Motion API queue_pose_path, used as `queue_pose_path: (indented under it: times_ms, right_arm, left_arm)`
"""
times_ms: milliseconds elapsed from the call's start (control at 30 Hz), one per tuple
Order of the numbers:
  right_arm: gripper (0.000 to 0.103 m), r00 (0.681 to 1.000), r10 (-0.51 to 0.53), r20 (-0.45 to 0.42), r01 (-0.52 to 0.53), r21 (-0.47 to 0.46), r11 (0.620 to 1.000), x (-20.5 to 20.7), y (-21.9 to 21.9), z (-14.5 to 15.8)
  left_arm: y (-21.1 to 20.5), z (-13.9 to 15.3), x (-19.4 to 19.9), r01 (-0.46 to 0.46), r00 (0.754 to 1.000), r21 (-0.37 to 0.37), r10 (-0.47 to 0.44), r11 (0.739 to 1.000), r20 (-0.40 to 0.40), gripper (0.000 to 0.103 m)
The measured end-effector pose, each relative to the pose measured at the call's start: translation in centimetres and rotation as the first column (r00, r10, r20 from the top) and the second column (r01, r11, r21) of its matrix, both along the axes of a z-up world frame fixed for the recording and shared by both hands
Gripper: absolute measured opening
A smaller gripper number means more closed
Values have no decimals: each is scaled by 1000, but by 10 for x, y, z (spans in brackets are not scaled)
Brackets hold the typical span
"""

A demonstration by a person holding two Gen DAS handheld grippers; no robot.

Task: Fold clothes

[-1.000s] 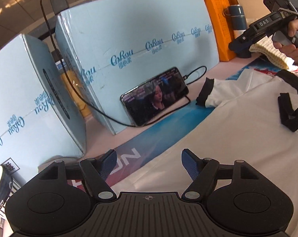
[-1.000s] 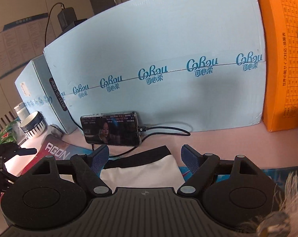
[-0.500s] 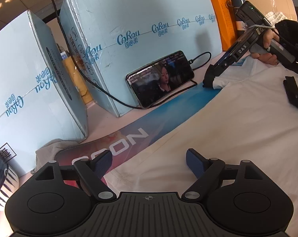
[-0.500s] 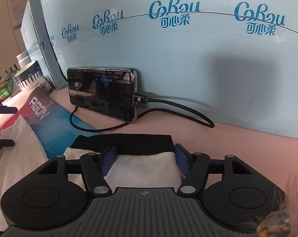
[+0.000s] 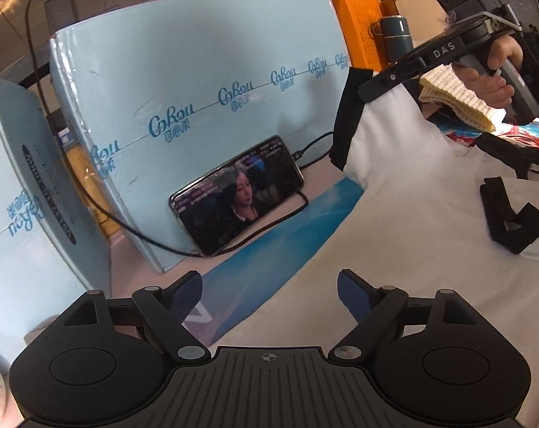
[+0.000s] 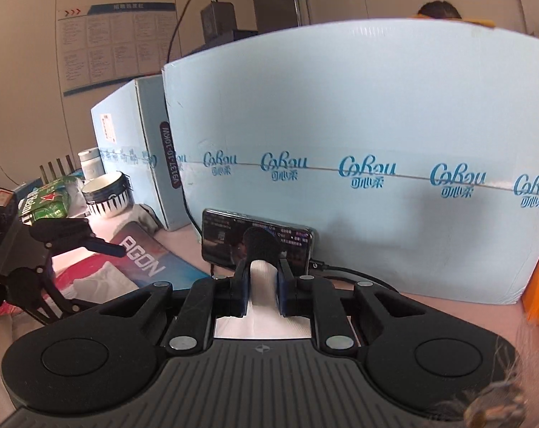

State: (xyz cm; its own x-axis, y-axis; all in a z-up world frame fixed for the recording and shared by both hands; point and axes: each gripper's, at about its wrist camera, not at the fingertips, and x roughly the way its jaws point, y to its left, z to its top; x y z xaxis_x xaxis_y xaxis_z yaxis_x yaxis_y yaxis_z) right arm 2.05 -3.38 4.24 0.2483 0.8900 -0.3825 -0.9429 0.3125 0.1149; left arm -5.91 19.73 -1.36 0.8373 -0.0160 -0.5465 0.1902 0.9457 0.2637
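1. White cloth with black trim, a shirt [image 5: 412, 214], lies spread over the table to the right of and in front of the left gripper [image 5: 269, 292].
2. That left gripper hovers with its blue-padded fingers [image 5: 351, 296] spread wide apart, grasping nothing; the shirt's near edge passes below the gap between them.
3. Up at the far right of the left wrist view, the right gripper [image 5: 367, 89] is held in a hand [image 5: 490, 75] and has the shirt's sleeve [image 5: 376, 135] lifted off the table, its black cuff [image 5: 344, 121] hanging down on the left.
4. Seen from the right wrist, the right gripper [image 6: 263, 281] is clenched on a narrow fold of the white sleeve [image 6: 264, 285], which stands up between the two pads and widens out just behind them.
5. Just past the sleeve, a phone [image 5: 237, 196] leans against a pale blue box [image 5: 198, 82], with a black cable [image 5: 305, 149] plugged into it.
6. A blue mat [image 5: 269, 249] lies under the shirt, between it and the box.
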Motion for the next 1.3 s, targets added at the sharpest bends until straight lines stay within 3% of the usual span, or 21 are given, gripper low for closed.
queue_pose_path:
  times_ms: [133, 200, 267, 500, 567, 700, 733, 800, 867, 933, 1000, 1033, 1067, 1100, 1167, 1200, 1267, 1300]
  right_arm:
    - [14, 994, 33, 106, -37, 29, 999, -44, -19, 13]
    - [14, 986, 41, 161, -48, 38, 998, -65, -28, 16]
    - [14, 976, 44, 213, -54, 40, 998, -86, -36, 18]
    - [14, 891, 82, 446, -60, -63, 996, -174, -68, -16]
    - [14, 898, 120, 424, -80, -111, 991, -188, -73, -30]
    - [18, 931, 184, 315, -126, -196, 973, -199, -77, -52]
    - [23, 939, 185, 291, -128, -204, 971, -200, -78, -54]
    - [33, 950, 179, 255, -130, -199, 971, -200, -79, -55]
    - [44, 957, 167, 236, -125, -182, 975, -202, -81, -53]
    - [58, 961, 159, 227, -122, -170, 978, -208, -82, -53]
    - [60, 962, 158, 223, -121, -169, 978, -213, -80, -56]
    - [60, 963, 160, 219, -123, -172, 977, -214, -78, -58]
    - [60, 965, 164, 202, -129, -176, 976, -213, -75, -60]
    - [60, 968, 167, 185, -134, -178, 975, -212, -72, -62]
    - [60, 978, 148, 147, -121, -175, 977, -208, -69, -64]
    - [60, 983, 132, 129, -109, -172, 979, -205, -67, -65]
    - [60, 992, 82, 93, -65, -172, 983, -199, -62, -66]
    - [60, 994, 75, 81, -60, -175, 983, -198, -61, -67]
  left_arm:
    - [5, -3, 24, 102, 988, -79, -110, 992, -108, 81]
    - [8, -5, 28, 150, 975, -116, -166, 982, -149, 26]
    - [9, -6, 27, 181, 964, -133, -203, 974, -173, 21]
    - [1, 2, -26, 139, 982, 24, -134, 990, -135, 24]
    - [4, 3, -40, 129, 983, 40, -123, 991, -139, 24]
    - [26, 7, -65, 75, 988, -23, -78, 997, -130, 27]
    - [34, 11, -73, 47, 993, -51, -52, 998, -103, 31]
    - [52, 19, -88, -37, 999, -119, 33, 992, -34, 49]
    - [68, 23, -96, -160, 986, -193, 166, 968, 16, 57]
    - [91, 27, -98, -300, 946, -355, 325, 886, 12, 57]
    - [107, 26, -95, -372, 909, -462, 418, 805, -4, 54]
    - [110, 26, -92, -376, 905, -467, 425, 801, 0, 54]
    - [111, 27, -88, -371, 907, -456, 421, 809, 7, 54]
    - [110, 27, -83, -352, 919, -417, 394, 838, 17, 54]
    - [103, 25, -69, -297, 949, -270, 313, 916, 17, 54]
    - [100, 22, -63, -265, 963, -204, 270, 942, -6, 55]
    - [96, 14, -50, -190, 980, -82, 185, 978, -72, 55]
    - [98, 10, -44, -171, 980, -63, 163, 983, -110, 55]
